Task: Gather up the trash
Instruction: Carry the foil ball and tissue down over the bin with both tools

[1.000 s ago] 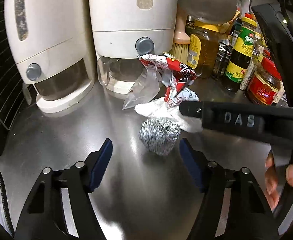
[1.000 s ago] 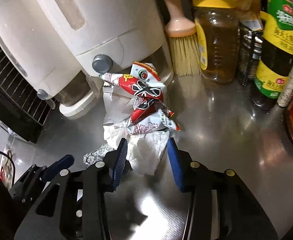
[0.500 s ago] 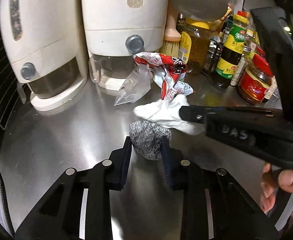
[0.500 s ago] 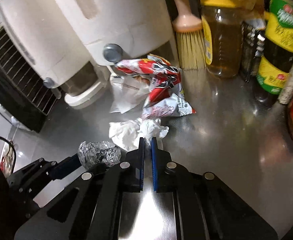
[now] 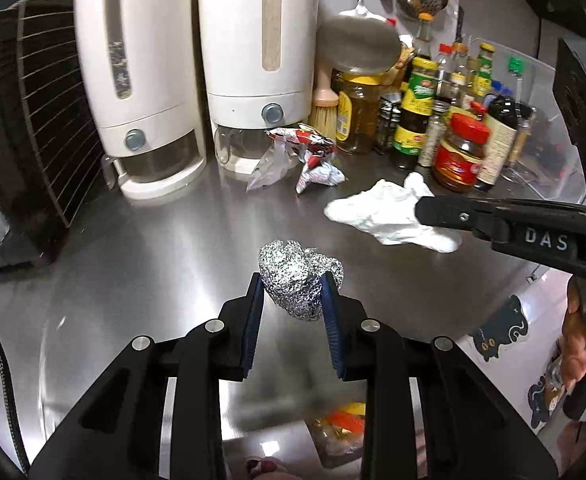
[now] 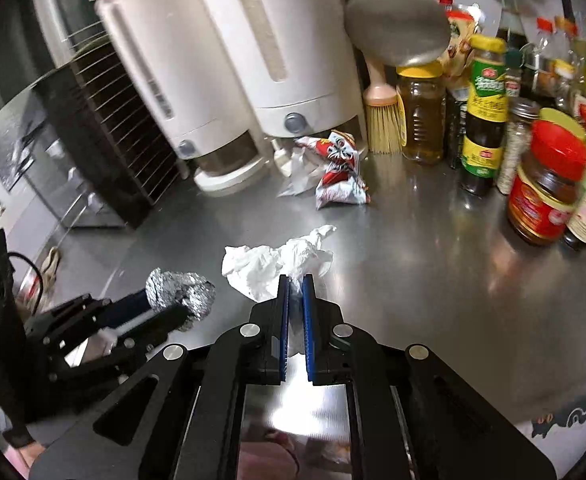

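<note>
The left gripper [image 5: 293,284] clamps a foil ball [image 5: 296,278], raised above a bare steel counter [image 5: 153,248]. The right gripper [image 6: 296,284] pinches a white tissue [image 6: 271,266], also lifted. A red wrapper [image 5: 313,156] and clear bag [image 5: 269,164] lie far back beside two white dispensers [image 5: 253,60]. Sauce bottles [image 5: 425,112] crowd the far right; a dark wire rack [image 5: 33,120] stands left.

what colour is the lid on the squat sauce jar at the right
Red, on the sauce jar; clearest in the right wrist view.
</note>
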`<state>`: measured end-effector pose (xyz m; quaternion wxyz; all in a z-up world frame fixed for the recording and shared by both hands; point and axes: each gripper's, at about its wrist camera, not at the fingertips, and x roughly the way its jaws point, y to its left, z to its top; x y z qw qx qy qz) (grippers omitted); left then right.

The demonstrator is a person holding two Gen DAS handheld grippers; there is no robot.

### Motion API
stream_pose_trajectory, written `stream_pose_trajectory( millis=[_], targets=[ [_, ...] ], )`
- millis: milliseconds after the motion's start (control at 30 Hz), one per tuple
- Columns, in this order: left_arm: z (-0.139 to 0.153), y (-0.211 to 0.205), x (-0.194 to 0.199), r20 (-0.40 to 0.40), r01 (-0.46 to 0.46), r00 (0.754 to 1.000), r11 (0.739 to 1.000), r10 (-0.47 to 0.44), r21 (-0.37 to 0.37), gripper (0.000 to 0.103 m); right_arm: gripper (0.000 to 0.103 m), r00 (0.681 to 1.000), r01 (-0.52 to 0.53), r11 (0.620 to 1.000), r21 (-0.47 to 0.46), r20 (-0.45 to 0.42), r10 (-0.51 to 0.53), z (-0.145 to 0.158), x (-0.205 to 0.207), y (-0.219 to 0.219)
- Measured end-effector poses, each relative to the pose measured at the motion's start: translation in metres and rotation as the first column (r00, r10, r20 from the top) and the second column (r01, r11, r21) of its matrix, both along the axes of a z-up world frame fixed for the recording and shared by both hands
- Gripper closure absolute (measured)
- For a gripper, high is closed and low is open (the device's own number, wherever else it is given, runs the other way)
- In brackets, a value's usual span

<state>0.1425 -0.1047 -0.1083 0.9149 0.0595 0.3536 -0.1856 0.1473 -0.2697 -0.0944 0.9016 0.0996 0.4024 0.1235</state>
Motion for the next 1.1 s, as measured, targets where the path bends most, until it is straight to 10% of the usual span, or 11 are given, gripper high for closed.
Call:
stream_pose_trajectory(
  millis=[500,1100],
  targets=[
    [-0.039,0.011,-0.123,-0.046,0.021,0.999,0.998,-0.024,-0.062,0.075,0.095,0.999,-0.029,0.997,-0.075,0.017,0.031,-0.033,-0.134,0.000],
    [-0.217,-0.013,-0.134,-0.306,0.044,0.951,0.999,-0.046,-0.014,0.076,0.095,0.968,0.008,0.996,-0.085,-0.250,-0.029,-0.212,-0.147,-0.018]
  ],
)
